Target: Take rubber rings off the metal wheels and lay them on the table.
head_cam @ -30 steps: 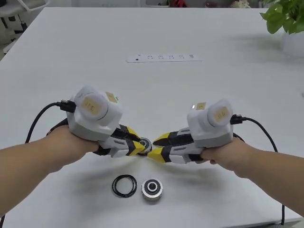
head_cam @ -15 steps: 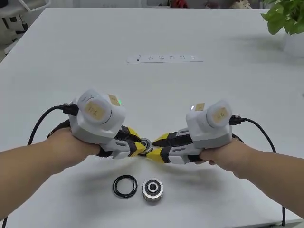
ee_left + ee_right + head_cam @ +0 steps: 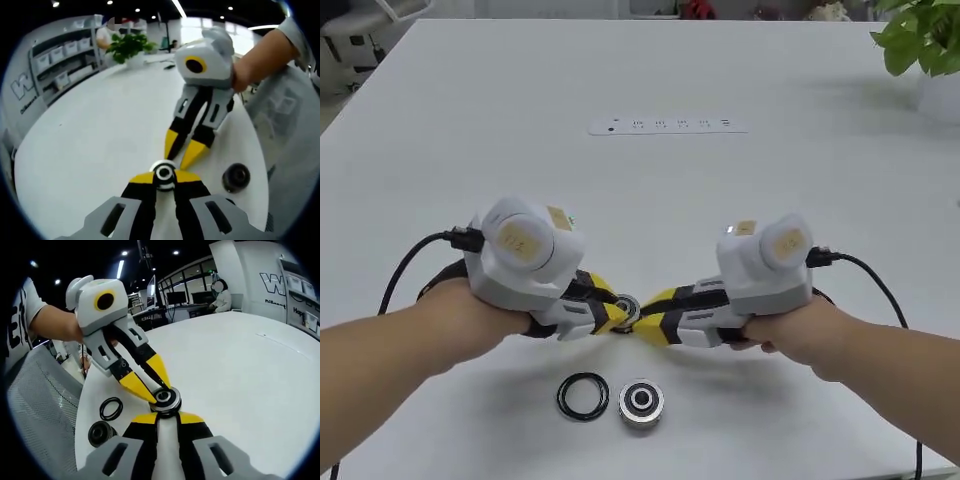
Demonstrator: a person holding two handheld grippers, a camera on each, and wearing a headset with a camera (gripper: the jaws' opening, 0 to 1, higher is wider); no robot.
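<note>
Rubber ring (image 3: 178,399) removal is in hand, and the step is judged to be the stripping itself: one metal wheel (image 3: 165,396), with its black ring on, is held in the air between the two grippers. The left gripper (image 3: 164,178) is clamped on this wheel, which is gripped between its yellow tips. The right gripper (image 3: 168,418) is brought tip to tip against it. Its jaws are set narrowly apart at the wheel's rim, and whether the ring is pinched cannot be told. Next, the ring would have to be caught by the right tips and peeled off sideways while the wheel is gripped firmly. Below the grippers, nearer the person, a freed ring (image 3: 583,396) is laid flat on the white table (image 3: 520,110), with a bare wheel (image 3: 641,400) just beside it. Far ahead of the tips a power strip (image 3: 667,126) is seen.
</note>
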